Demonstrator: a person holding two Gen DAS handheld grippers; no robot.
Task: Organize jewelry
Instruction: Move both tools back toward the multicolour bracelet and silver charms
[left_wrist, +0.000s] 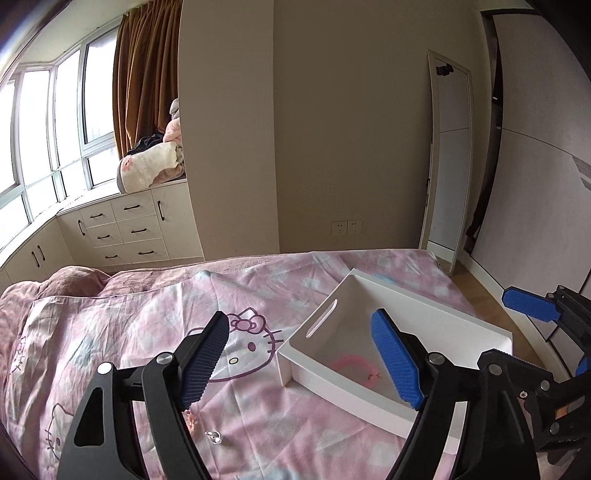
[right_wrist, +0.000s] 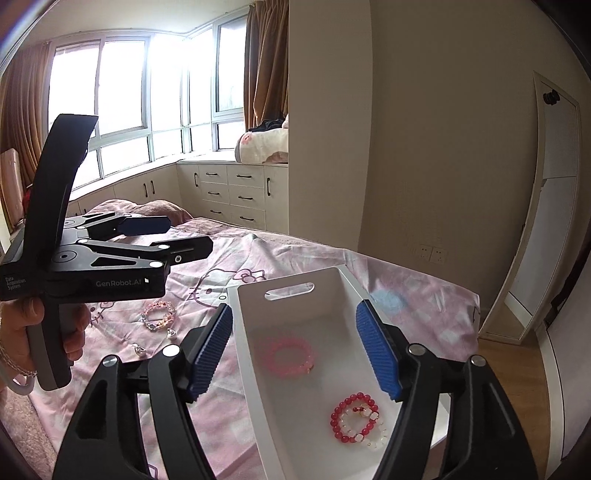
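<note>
A white tray lies on the pink bed; it also shows in the left wrist view. Inside it lie a pink bead bracelet, also seen in the left wrist view, and a red and white bead bracelet. On the sheet left of the tray lie a pale multicolour bead bracelet and two small silver heart charms; one charm shows in the left wrist view. My right gripper is open and empty above the tray. My left gripper is open and empty, over the tray's left edge.
The bed has a pink Hello Kitty sheet. A crumpled pink quilt lies at the far left. White drawers stand under the windows. A mirror leans on the wall past the bed's right edge.
</note>
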